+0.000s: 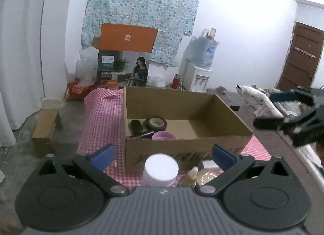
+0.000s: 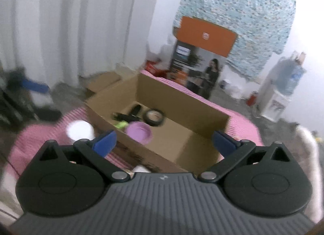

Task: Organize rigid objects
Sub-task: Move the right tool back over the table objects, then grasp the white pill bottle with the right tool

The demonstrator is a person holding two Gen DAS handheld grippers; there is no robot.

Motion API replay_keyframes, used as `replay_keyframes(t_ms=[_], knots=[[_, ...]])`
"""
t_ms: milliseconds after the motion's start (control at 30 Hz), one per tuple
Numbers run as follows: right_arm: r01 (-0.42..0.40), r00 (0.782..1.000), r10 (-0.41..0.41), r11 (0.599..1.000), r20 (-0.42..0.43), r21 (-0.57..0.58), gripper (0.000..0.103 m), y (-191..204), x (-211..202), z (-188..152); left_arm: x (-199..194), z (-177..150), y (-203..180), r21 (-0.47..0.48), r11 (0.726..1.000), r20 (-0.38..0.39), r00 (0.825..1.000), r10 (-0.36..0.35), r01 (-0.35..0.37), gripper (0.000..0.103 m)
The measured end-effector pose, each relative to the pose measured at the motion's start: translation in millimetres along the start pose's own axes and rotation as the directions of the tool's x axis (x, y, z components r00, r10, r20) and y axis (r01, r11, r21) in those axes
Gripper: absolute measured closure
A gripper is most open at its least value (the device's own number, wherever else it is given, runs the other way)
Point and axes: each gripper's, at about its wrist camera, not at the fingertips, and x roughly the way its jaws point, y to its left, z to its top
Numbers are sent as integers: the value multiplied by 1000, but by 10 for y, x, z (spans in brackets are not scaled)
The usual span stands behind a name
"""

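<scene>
black tongs [image 1: 163,155], blue pads [image 1: 102,157], ribbed grey body.

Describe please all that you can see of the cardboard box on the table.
The cardboard box is plain brown, open at the top, with dark blurred print on its near wall. It stands upright on the pink checked cloth. Inside, all at one end, lie a roll of dark tape, a black cylinder, a purple bowl and something green; the other end is bare. A white-lidded jar stands just before it.
</scene>
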Motion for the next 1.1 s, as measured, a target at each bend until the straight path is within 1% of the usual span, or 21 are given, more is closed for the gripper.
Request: replay_keyframes(t_ms=[67, 100, 167, 300, 433, 500, 600, 667, 700, 767, 933, 967, 1067, 1100], knots=[[-41, 998, 40, 999, 57, 17, 1, 82, 25, -42, 5, -102, -7, 32, 999, 12, 1000, -6, 6, 0], [-49, 996, 47, 999, 77, 19, 1, 132, 34, -69, 18, -148, -22, 48, 999, 13, 1000, -7, 6, 0], [-81, 992, 78, 996, 97, 30, 1, 241, 47, -111, 60, -250, -48, 76, 997, 3, 1000, 5, -5, 0], [-222, 973, 214, 970, 91, 97, 1, 371, 193, -164, 193, -383, -87, 123, 992, -21, 1000, 13, -10, 1], [-282, 959, 275, 948, 67, 148, 2, 529, 404, -139, 317, -470, -49, 103, 995, -42, 999, 1, 4, 6], [-312, 950, 308, 938, 50, 153, 3, 627, 534, -119, 365, -503, -22, 98, 995, -47, 999, -5, 9, 11], [-341, 939, 343, 928, 14, 149, 10, 760, 720, -103, 406, -522, -3, 104, 995, -49, 999, -1, 6, 18], [-361, 931, 366, 920, -7, 156, 19, 818, 855, -80, 431, -526, 9, 107, 994, -49, 999, 2, 3, 22], [-371, 925, 378, 914, -17, 167, 21, 835, 916, -71, 439, -526, 14, 107, 994, -49, 999, -1, 6, 26], [-386, 916, 399, 903, -35, 191, 27, 824, 1036, -71, 462, -526, 22, 104, 994, -54, 998, -11, 17, 29], [-406, 898, 433, 884, -77, 230, 31, 869, 1220, -88, 555, -536, 63, 100, 994, -69, 997, -29, 36, 32], [-408, 896, 436, 883, -84, 232, 32, 854, 1246, -91, 568, -538, 68, 98, 994, -69, 997, -31, 38, 33], [-415, 889, 448, 876, -98, 245, 36, 852, 1325, -106, 597, -527, 60, 88, 995, -72, 997, -43, 49, 44], [-417, 886, 452, 874, -103, 251, 37, 852, 1351, -112, 603, -525, 63, 86, 995, -71, 997, -41, 47, 45]])
